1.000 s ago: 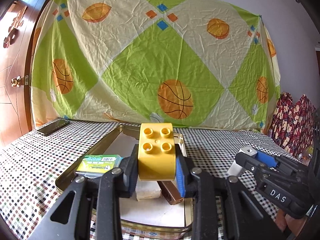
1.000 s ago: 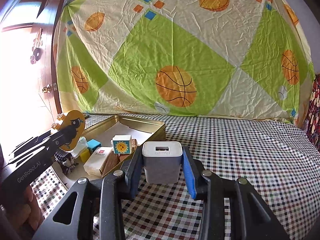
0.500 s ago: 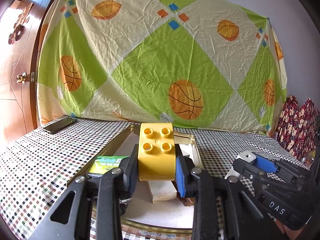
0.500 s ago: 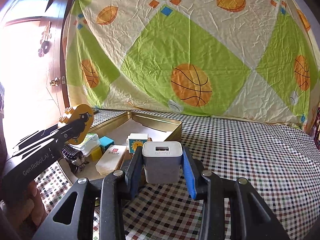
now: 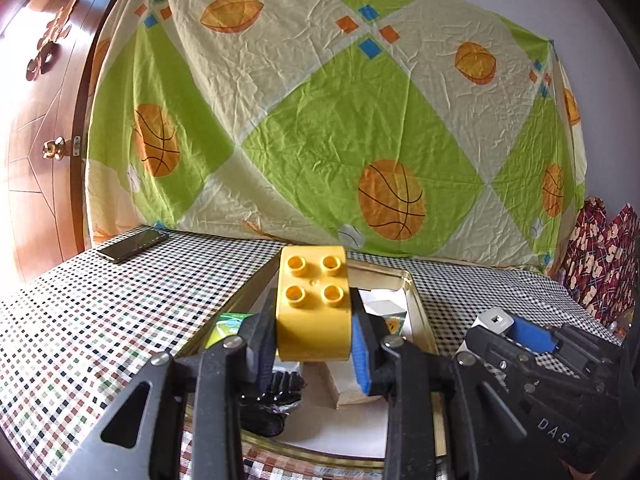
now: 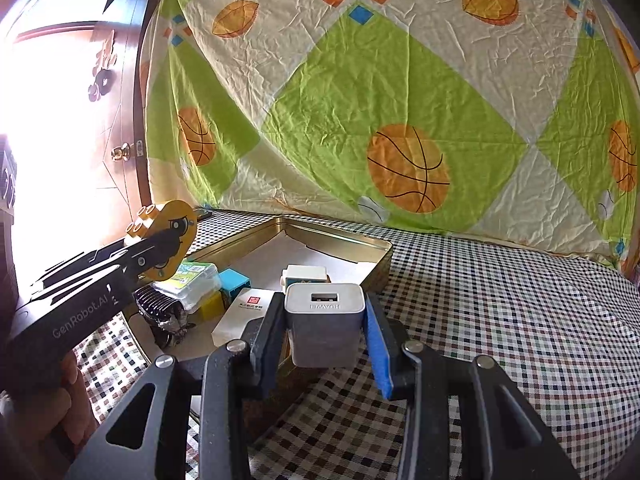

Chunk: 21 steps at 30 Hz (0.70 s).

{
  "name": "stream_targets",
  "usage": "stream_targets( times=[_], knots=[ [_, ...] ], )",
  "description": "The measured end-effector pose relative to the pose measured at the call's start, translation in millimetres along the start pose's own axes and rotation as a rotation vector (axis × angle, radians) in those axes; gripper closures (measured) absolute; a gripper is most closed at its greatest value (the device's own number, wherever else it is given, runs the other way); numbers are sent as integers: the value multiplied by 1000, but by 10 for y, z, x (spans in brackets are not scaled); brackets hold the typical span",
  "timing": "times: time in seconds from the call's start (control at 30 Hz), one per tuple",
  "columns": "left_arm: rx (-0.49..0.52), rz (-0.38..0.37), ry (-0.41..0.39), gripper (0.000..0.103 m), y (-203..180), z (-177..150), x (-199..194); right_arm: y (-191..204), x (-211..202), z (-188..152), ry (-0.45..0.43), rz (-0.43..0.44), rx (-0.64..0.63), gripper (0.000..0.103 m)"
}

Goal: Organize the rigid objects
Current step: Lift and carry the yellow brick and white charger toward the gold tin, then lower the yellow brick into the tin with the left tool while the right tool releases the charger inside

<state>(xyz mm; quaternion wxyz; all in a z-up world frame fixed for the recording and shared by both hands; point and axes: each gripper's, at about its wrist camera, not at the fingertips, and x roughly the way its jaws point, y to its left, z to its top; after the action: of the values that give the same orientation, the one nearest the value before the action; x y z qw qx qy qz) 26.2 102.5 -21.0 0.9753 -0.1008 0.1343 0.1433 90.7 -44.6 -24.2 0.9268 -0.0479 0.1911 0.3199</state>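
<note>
Left gripper (image 5: 314,336): its fingers are clamped on the two sides of a yellow toy brick (image 5: 313,304), which sits squarely between the pads at the centre of the left wrist frame, four studs facing up, above the near end of the tin.
Right gripper (image 6: 326,330): its fingers are clamped on a white USB charger (image 6: 325,322), held at lower centre of the right wrist frame with its port toward the camera, above the tin's near right corner.
Each seen from the other: the right gripper with the charger tip shows at lower right of the left wrist frame; the left gripper with the brick shows at left of the right wrist frame.
Gold tin (image 6: 376,258): open and shallow, centre of both frames, holding a green-labelled clear box (image 6: 192,278), a blue cube (image 6: 234,282), a white flat box (image 6: 240,314) and a black ribbed piece (image 6: 154,300).
Desk (image 6: 500,320): covered with a small-check cloth; a dark phone (image 5: 132,245) lies at its far left edge.
Room: a green and cream basketball-print sheet (image 5: 320,120) hangs across the back; a brown wooden door (image 5: 36,140) stands at the left edge.
</note>
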Motion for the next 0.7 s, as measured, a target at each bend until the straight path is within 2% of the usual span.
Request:
stream_targets(
  times=[0.7],
  knots=[
    [8,15,36,73,178,61,136,160,161,48,27,11,-40,63]
  ],
)
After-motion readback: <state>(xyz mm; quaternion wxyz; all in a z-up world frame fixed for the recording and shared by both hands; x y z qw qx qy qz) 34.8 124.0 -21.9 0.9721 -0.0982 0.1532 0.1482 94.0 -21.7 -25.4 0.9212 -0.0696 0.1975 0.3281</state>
